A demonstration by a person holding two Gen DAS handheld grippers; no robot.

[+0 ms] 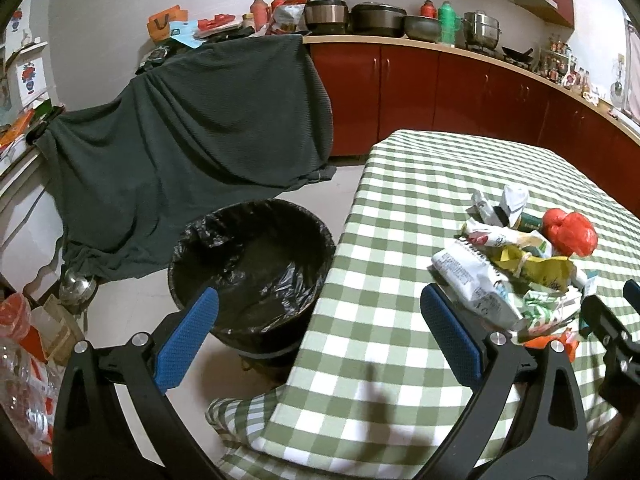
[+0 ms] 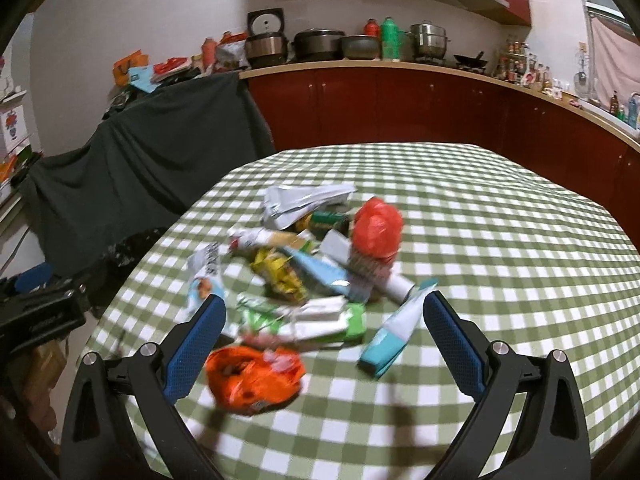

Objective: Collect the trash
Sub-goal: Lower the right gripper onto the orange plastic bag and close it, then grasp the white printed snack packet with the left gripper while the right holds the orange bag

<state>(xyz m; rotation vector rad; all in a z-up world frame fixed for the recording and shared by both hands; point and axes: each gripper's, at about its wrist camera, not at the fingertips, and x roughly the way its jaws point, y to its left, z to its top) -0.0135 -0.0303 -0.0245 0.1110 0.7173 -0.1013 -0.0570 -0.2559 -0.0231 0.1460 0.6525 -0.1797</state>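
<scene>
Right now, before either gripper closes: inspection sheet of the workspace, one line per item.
Surface: table with green-and-white checked cloth, lying flat apart from a fold at the near corner.
Job's things: pile of wrappers mid-table, with a red bag, an orange bag and a teal-and-white packet; bin with black liner on the floor at the table's left, looks empty.
Clutter: bottles on the floor, far left.
Grippers: left gripper open, over the table edge and bin; right gripper open, over the near side of the pile.
Cables: nothing seen.
Surroundings: dark cloth draped behind the bin; red cabinets with pots on the counter.
</scene>
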